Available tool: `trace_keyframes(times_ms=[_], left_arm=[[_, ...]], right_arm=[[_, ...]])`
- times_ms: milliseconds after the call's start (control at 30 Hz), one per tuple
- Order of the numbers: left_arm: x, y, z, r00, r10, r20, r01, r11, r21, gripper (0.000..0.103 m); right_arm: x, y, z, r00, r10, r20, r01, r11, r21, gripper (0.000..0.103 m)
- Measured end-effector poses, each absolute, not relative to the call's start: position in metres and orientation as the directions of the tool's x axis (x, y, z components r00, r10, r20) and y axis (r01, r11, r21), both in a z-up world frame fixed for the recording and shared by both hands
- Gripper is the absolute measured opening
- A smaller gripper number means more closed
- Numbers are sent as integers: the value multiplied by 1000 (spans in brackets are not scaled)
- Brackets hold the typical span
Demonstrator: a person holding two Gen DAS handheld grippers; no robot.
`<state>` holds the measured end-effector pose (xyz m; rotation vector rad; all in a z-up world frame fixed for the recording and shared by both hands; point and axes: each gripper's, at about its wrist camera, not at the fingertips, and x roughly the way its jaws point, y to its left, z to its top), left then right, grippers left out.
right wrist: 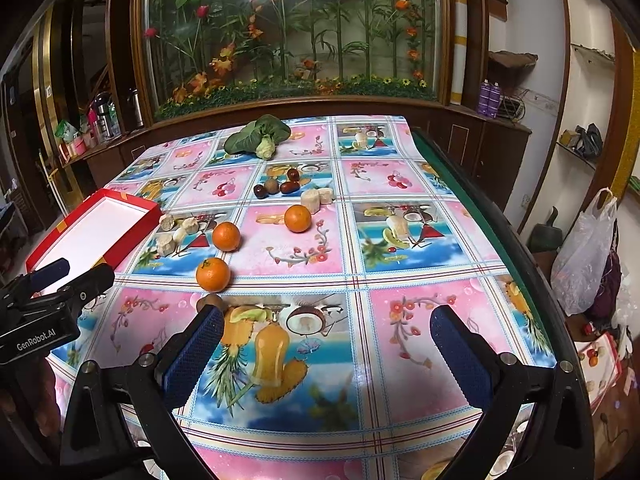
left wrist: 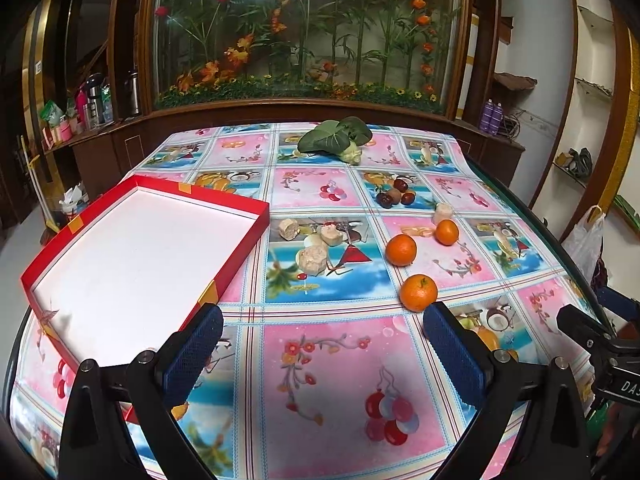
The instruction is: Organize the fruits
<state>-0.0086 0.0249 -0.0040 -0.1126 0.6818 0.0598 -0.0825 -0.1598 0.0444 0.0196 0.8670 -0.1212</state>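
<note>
Judging from how the things lie, nothing has yet been gathered: the red tray point(left wrist: 256, 222) on the left of the surface point(left wrist: 340, 380) is seen bare inside, and the fruit is scattered to its right. Three oranges are spread in a loose line running from near to far; the nearest orange point(left wrist: 418, 293) lies just ahead of the left gripper point(left wrist: 323, 320), right beside its right-hand fingertip, and ahead and slightly left of the right gripper point(right wrist: 327, 322), where it is shown as the nearest orange point(right wrist: 213, 274). Both pairs of fingers are held wide apart with nothing between them. Being round, the orange offers no long axis, so no particular wrist turn is called for. Either gripper is judged near enough, though the left one is also the nearer to the tray. Farther off, the dark fruits point(left wrist: 394, 194) are clustered together, pale cut pieces point(left wrist: 312, 259) are lying between tray and oranges, and a leafy green vegetable point(left wrist: 334, 138) is resting at the far edge.
</note>
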Motion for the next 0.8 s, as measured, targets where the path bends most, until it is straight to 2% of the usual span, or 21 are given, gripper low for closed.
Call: trace_keyframes(times_ms=[800], left_arm=[[2, 28, -10, 761, 27, -649, -103, 992, -79, 100]], right_arm=[[-80, -172, 37, 629, -108, -770, 129, 991, -33, 103]])
